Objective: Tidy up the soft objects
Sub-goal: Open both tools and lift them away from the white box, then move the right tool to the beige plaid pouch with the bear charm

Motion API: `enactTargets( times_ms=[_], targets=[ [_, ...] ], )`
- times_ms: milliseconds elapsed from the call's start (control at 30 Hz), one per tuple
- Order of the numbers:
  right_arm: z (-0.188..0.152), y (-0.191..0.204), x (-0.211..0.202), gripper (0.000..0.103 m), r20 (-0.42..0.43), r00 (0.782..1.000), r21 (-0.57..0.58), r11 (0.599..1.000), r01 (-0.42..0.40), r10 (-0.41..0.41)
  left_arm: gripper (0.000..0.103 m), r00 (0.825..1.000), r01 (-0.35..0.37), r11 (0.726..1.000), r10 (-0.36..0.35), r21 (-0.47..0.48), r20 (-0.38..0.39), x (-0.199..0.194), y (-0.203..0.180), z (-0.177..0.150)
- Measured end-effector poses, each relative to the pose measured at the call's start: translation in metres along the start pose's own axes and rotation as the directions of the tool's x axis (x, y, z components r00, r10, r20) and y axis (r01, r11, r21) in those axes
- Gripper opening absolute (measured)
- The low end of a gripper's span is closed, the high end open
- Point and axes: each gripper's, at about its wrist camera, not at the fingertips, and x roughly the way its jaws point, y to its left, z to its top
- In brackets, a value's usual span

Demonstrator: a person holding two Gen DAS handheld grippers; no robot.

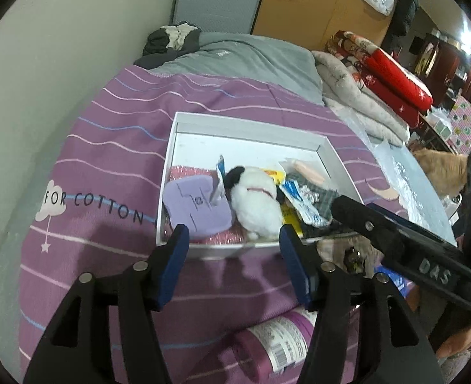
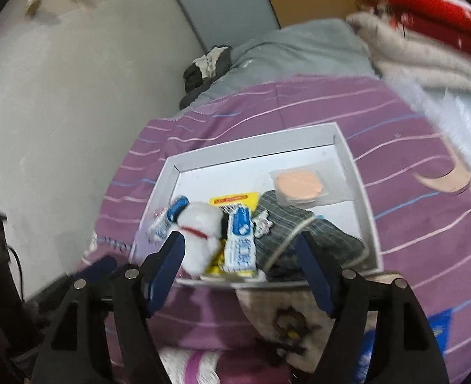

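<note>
Purple foam sponge (image 1: 197, 206) lies in the white box (image 1: 171, 160) just ahead of the left tool (image 1: 233, 243), whose jaws stand apart and empty. Right of it the white plush dog (image 1: 256, 201), wet-wipe packets (image 2: 240, 243) and grey cloth (image 2: 299, 233) fill the box's near end, ahead of the right tool (image 2: 240, 257), also apart, holding nothing. Sorting looks well advanced; a purple roll (image 1: 277, 342) and a beige item (image 2: 286, 316) remain on the bed (image 1: 107, 128), below both tools.

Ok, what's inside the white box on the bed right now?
In the shallow white cardboard box: a white plush dog, lilac foam sponge, peach round pad, blue-white packets, grey striped cloth. Whatever lies beneath them is hidden.
</note>
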Motion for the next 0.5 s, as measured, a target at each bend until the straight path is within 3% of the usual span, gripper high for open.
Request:
enactTargets(
  times_ms=[500],
  targets=[
    [-0.066,-0.012,-0.033,0.074,-0.049,0.996,-0.025,0.997,0.071,-0.072,0.060,0.996,-0.083,0.991,0.087,0.109,-0.034,-0.008,-0.031,-0.035]
  ],
)
